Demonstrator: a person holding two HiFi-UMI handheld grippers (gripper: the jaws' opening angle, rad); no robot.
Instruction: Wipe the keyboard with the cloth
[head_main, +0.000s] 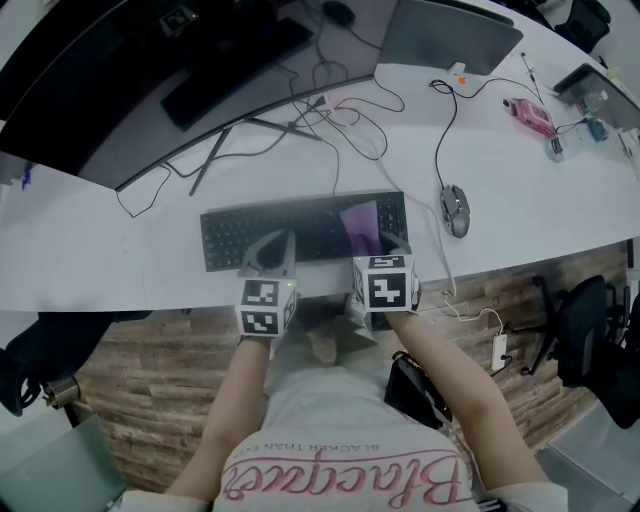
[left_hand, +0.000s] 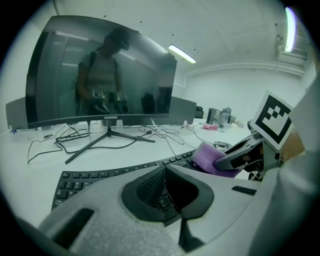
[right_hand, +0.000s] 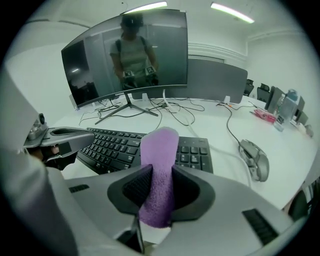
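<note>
purple fleecy cloth (right_hand: 159, 145) is clenched in the right gripper (right_hand: 161, 175), its free end laid on the flat black keyboard (head_main: 250, 232), likely ready for wiping; the left gripper (left_hand: 164, 172), pinched together on nothing, rests at the keys, probably steadying them.

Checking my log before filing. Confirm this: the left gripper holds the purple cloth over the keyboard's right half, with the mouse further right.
Wrong gripper. The right gripper holds the purple cloth over the keyboard's right half, with the mouse further right. The right gripper view shows the cloth pinched between the jaws. The left gripper is shut on nothing.
</note>
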